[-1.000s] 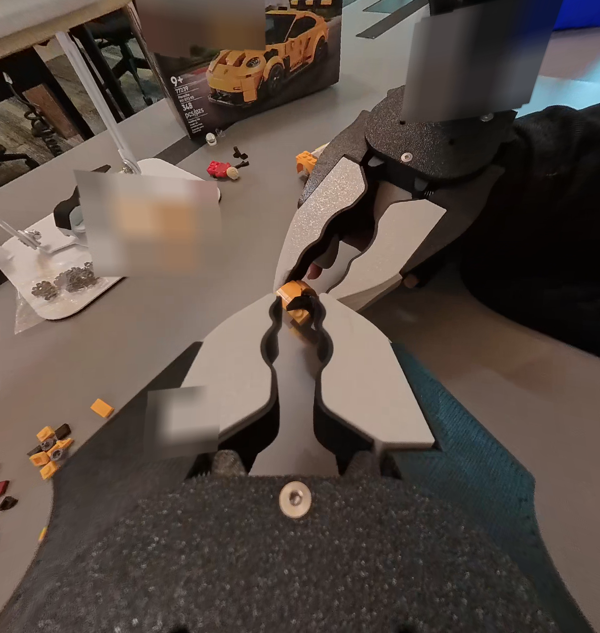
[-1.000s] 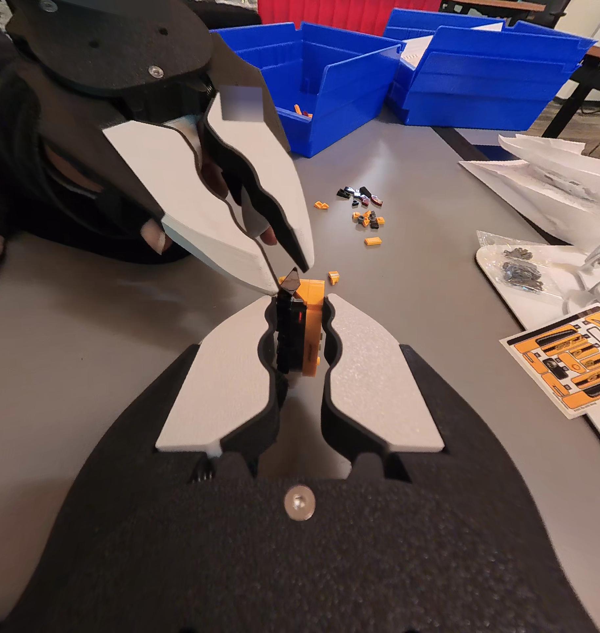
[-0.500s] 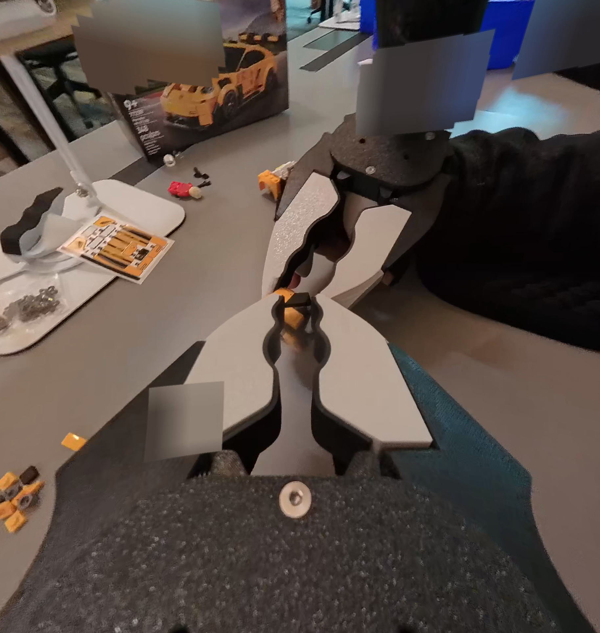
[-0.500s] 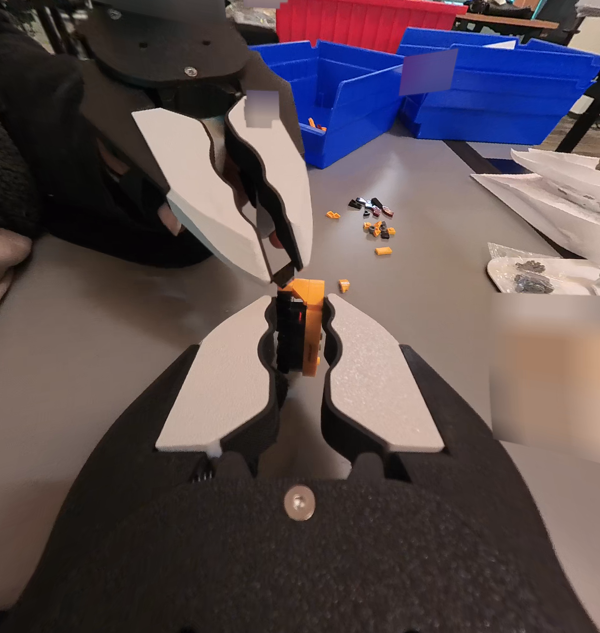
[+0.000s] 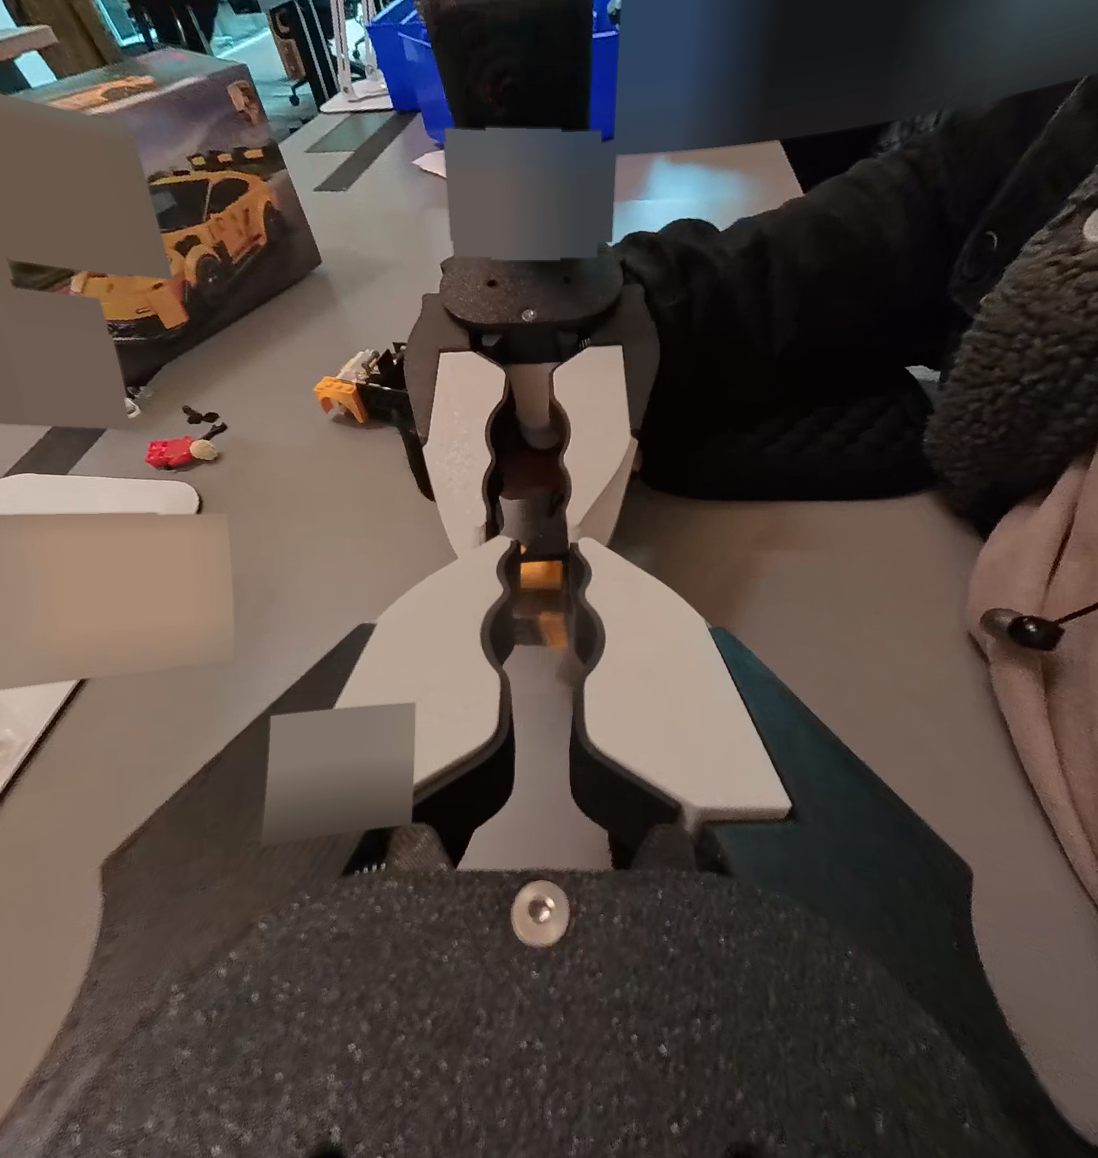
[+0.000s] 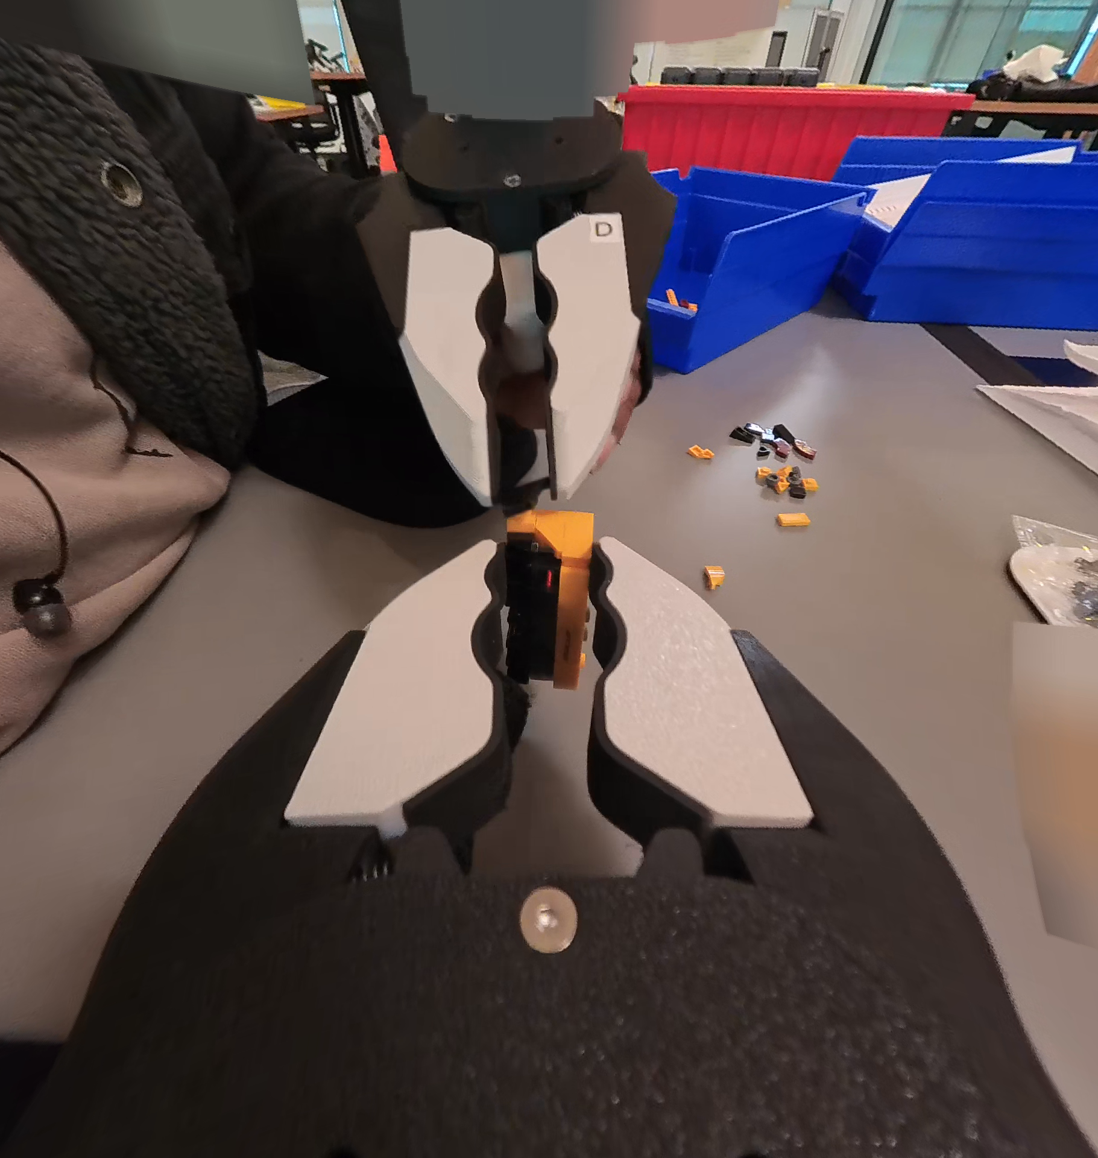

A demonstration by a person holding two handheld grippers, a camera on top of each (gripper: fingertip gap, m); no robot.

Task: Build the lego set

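Note:
My right gripper [image 6: 549, 551] is shut on an orange and black lego assembly [image 6: 565, 595], held upright on edge above the grey table [image 6: 847, 626]. My left gripper [image 6: 524, 495] faces it head-on, tip to tip, and is shut on a small black piece [image 6: 524, 501] that touches the assembly's far end. In the left wrist view my left gripper [image 5: 541, 554] has its tips against the right gripper [image 5: 527, 529]. The assembly [image 5: 540, 573] shows dark and orange between the fingers. The small piece is mostly hidden there.
The set's box [image 5: 208, 207], a part-built car chassis [image 5: 371, 388] and a red piece [image 5: 173, 451] lie to the left. Loose orange and black pieces [image 6: 778, 470], blue bins [image 6: 753, 263], a red bin [image 6: 784, 125] and a parts bag [image 6: 1091, 583] lie to the right. The person's body is close by. Less than 4 cm separates the two grippers' tips.
Both grippers have swung round from an angled meeting to facing each other straight on. The left gripper's black piece stays at the end of the assembly.

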